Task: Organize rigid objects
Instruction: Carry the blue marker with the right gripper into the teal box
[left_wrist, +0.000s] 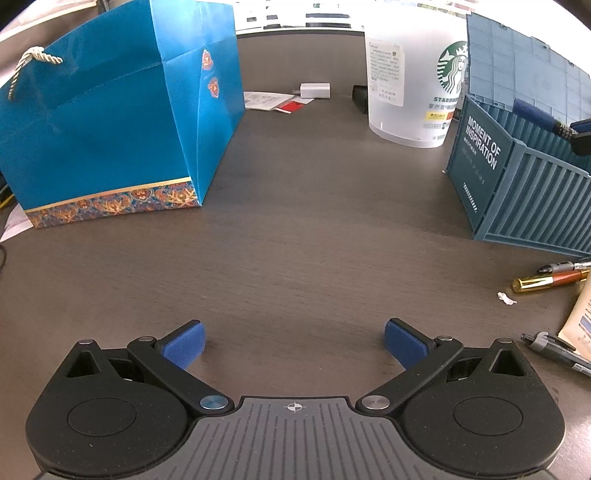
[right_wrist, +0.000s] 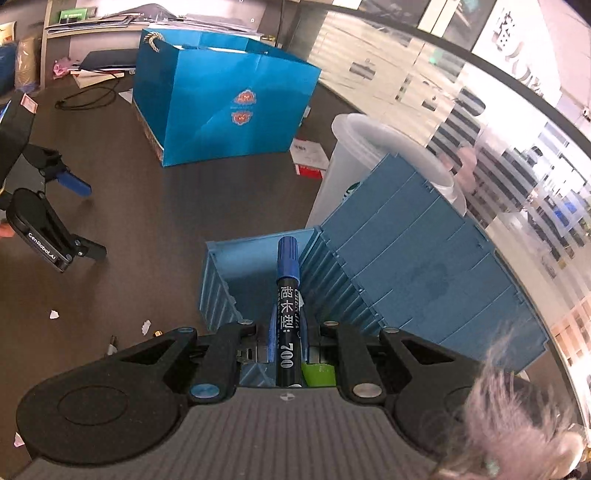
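Observation:
My right gripper is shut on a blue-capped black marker and holds it over the open blue container-shaped box, cap pointing into the box. The same marker and box show at the right of the left wrist view. My left gripper is open and empty, low over the dark table; it also shows in the right wrist view. A gold-and-brown pen, a dark pen and a grey pen lie on the table right of the left gripper.
A blue paper gift bag stands at the left. A frosted Starbucks cup stands behind the box, whose lid leans open. A white charger, papers and paper scraps lie on the table.

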